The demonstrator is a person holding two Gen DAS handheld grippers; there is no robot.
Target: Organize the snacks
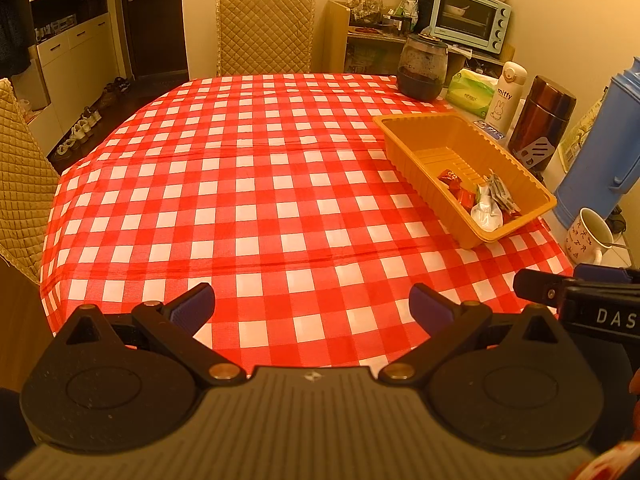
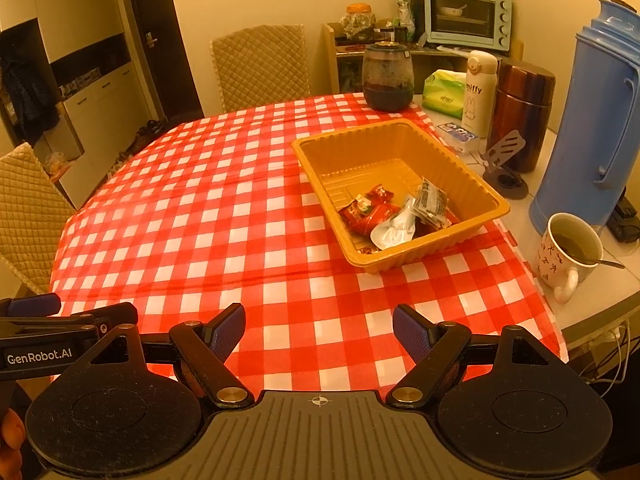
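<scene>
On the red-and-white checked tablecloth (image 2: 224,216) sits an orange plastic tray (image 2: 472,184), and everything else is placed from it. Inside the tray, heaped in its near corner, lie the snacks: red wrappers (image 2: 370,212), a white packet (image 2: 394,232) and grey-green sachets (image 2: 432,200); the tray's far half is bare. Well short of the tray, over the near edge of the cloth, the right gripper (image 2: 319,334) hovers with its blue-padded fingers (image 2: 412,336) spread wide and nothing between them. Just to that gripper's left, equally far from the tray, the left gripper (image 1: 312,308) is likewise released, its jaws apart over bare cloth. Right of the tray stand a patterned mug (image 2: 568,252) with a spoon, a blue thermos jug (image 2: 592,120) and a brown flask (image 2: 524,108); beyond the tray's far corner stands a dark glass jar (image 2: 387,80).
</scene>
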